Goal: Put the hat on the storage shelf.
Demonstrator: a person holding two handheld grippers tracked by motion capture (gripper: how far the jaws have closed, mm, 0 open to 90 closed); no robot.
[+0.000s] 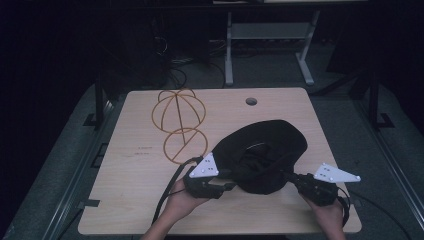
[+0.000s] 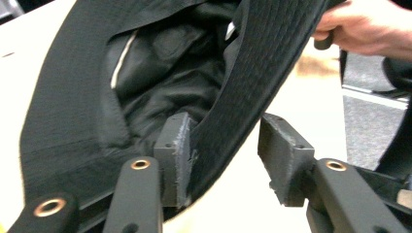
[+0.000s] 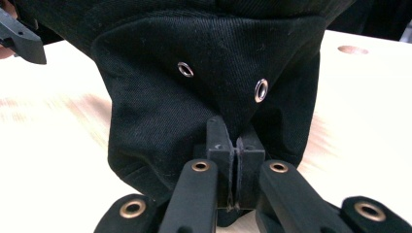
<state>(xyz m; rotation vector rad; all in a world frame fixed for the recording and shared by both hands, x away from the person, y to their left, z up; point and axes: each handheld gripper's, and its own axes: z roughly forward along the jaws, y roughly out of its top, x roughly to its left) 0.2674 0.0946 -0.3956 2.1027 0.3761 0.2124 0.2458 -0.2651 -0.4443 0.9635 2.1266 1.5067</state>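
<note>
While the right gripper has its jaws pressed together on a fold of the black hat, close under two metal eyelets, the left gripper stands with its jaws apart, and the brim passes between them, touching only one pad. I judge that the right side keeps the crown lifted so that the left can take the brim. The hat is above the near right part of the wooden table, upside down with its lining open to view. Farther left on the table stands a wire hat stand, well apart, probably the place where the hat should go.
</note>
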